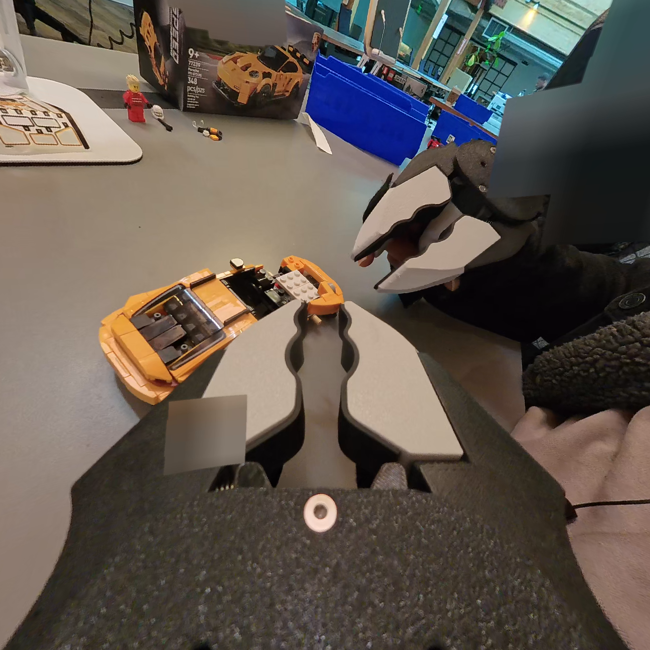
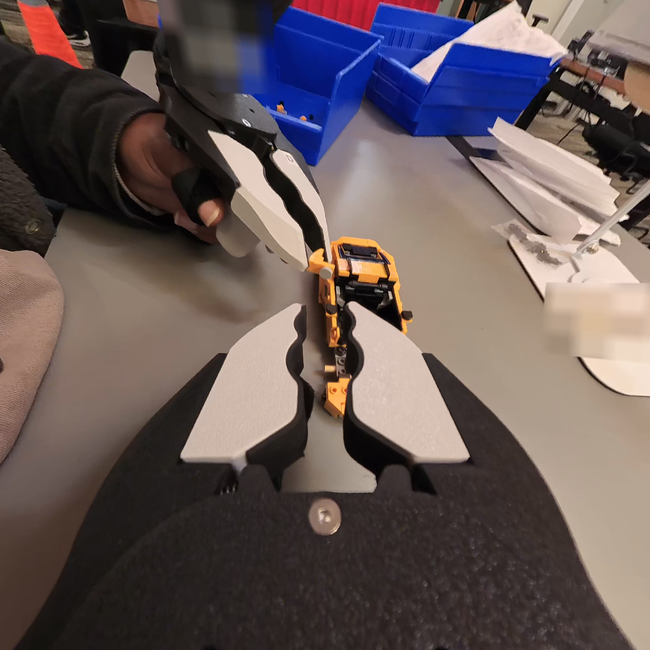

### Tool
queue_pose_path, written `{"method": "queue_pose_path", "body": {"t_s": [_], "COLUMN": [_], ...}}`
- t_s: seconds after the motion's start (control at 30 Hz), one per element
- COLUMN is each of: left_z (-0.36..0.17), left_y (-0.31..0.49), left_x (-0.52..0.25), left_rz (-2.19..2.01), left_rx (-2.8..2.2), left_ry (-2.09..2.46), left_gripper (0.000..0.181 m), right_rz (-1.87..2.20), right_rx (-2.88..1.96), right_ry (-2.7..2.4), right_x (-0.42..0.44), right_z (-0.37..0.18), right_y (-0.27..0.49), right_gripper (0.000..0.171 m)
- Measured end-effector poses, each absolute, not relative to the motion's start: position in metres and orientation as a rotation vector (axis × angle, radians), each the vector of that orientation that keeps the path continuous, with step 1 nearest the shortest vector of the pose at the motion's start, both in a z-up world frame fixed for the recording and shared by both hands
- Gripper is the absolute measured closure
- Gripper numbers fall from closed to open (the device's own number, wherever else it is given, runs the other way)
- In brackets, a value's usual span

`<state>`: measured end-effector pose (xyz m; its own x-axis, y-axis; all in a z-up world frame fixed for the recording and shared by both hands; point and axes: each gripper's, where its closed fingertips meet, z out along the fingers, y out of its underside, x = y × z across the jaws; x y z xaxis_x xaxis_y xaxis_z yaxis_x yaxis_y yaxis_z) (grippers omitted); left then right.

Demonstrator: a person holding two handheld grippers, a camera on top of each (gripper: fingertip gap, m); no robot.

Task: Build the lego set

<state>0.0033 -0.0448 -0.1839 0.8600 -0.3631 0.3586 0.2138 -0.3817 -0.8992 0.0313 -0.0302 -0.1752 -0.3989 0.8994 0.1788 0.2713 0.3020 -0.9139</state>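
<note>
Orange lego car (image 1: 197, 323), half built, lying on the grey counter (image 1: 211, 204), seen from its roof side in the left wrist view, windscreen and black cabin showing, nose end toward the two grippers. Open counter all around it on the far and left sides; box (image 1: 225, 70) standing well beyond, with a red minifigure (image 1: 134, 100) and a few small loose parts (image 1: 210, 133) in front of it. White mat (image 1: 88, 123) at the far left edge. Blue bins (image 1: 365, 116) along the far right, well apart from the car; in the right wrist view, the near blue bin (image 2: 316, 88) open toward the counter with small bits inside, stacked white papers (image 2: 548, 176) near the right edge.

Left gripper (image 1: 322, 307) low over the counter, tips right at the car's orange front piece, narrowly parted; seen from the right wrist view (image 2: 314, 262), closed to a slim gap on that orange corner and touching it, tilted downward. Bare hand (image 2: 158, 176) behind it, wrapped on the handle, dark sleeve resting at the counter's near edge.

Right gripper (image 1: 365, 274) raised just beside the car's nose, turned sideways, spread moderately wide, nothing between the fingers. From its own view (image 2: 325, 309), car running lengthwise ahead, near end lying between the spread fingers, right finger (image 2: 394, 387) just beside the chassis; contact not clear.
</note>
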Motion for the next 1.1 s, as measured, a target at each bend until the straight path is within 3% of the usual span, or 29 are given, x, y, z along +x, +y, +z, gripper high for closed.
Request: {"method": "queue_pose_path", "body": {"t_s": [0.17,0.43,1.1], "left_z": [-0.185,-0.192,-0.188], "left_y": [-0.045,-0.048,-0.051], "left_x": [0.007,0.028,0.039], "left_rz": [-0.463,0.231,0.259], "left_rx": [-1.87,-1.766,-1.701], "left_ry": [0.231,0.761,0.832], "left_gripper": [0.165,0.165,0.165], "right_rz": [1.137,1.142,1.159], "right_rx": [-0.987,-0.98,-0.965], "right_ry": [-1.821,-1.849,-1.97], "right_x": [0.033,0.034,0.038], "right_z": [-0.166,-0.169,-0.185], "right_y": [-0.035,-0.039,-0.055], "right_gripper": [0.153,0.153,0.156]}}
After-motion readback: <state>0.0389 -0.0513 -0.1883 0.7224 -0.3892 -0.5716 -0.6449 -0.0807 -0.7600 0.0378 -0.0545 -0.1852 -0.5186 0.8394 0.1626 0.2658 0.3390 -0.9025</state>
